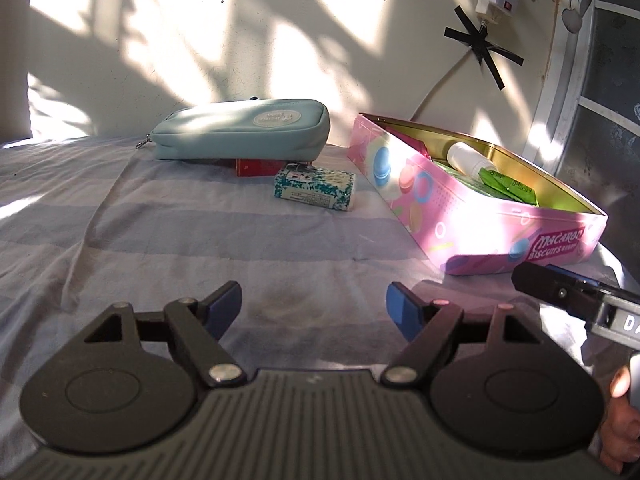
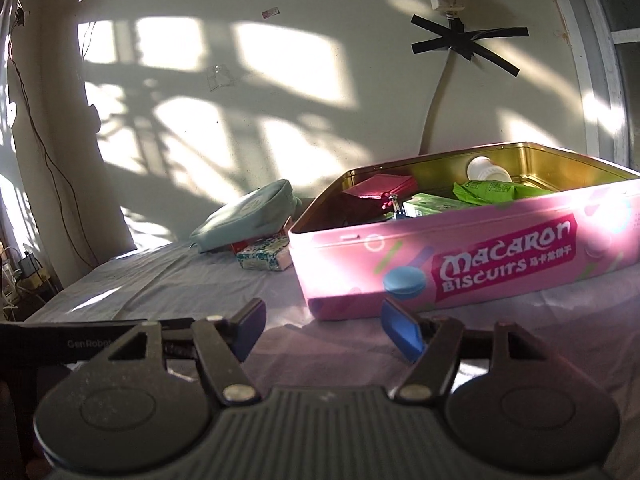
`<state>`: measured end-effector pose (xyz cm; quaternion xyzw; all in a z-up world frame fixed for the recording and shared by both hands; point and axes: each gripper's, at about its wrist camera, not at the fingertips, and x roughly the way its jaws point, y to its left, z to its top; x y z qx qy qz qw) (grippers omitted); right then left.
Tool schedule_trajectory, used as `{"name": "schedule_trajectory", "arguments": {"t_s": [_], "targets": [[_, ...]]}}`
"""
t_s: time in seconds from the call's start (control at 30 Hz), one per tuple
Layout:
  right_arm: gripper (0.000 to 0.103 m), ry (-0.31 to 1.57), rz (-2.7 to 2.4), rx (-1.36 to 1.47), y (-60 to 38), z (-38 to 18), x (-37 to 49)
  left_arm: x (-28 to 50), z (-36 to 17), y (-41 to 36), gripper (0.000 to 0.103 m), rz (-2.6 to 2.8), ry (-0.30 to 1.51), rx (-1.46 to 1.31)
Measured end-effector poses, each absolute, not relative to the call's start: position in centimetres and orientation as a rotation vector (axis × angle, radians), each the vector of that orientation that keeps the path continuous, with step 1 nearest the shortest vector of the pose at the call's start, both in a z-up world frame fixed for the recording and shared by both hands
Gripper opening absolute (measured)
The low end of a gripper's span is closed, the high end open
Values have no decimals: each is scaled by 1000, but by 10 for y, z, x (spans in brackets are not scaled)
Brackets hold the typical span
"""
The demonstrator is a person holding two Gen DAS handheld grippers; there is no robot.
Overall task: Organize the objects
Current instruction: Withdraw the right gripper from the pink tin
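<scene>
Two handheld grippers are shown over a bed covered w/ a striped sheet (image 1: 160,220), sunlit. The left gripper (image 1: 314,304) is seen w/ its blue pads apart and nothing between them; the right gripper (image 2: 322,326) is likewise spread and empty.

Key relation: ahead of the left gripper and slightly to its right, well apart, a small teal-patterned box (image 1: 315,187) lies flat on the sheet, long axis running roughly across the gripper's line of sight. Just behind it a red box (image 1: 252,167) is partly tucked under a pale green zip pouch (image 1: 244,128), long axis also crosswise. From the right gripper these same items lie ahead and off to the left, further away; the left hand is judged nearer to them.

A pink open tin (image 2: 460,264) sits directly ahead of the right gripper, near, and ahead-right of the left one. It is already loaded w/ a white bottle (image 2: 486,170), green packets (image 2: 496,192) and a dark red pouch (image 2: 376,190).

Readable text: "MACARON BISCUITS" on the tin, followed by Chinese characters; "GenRobot" partly visible on the other gripper body at left edge of right view. Pouch badge text is too small to read.
</scene>
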<state>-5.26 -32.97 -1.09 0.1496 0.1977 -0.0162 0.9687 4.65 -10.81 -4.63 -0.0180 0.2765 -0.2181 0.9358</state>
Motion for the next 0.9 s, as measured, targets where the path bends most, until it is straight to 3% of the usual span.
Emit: {"name": "schedule_trajectory", "arguments": {"t_s": [0.9], "targets": [[71,459,-12,405,-346,-21,-42,54,-52,-99,89,-433,619,-110]]}}
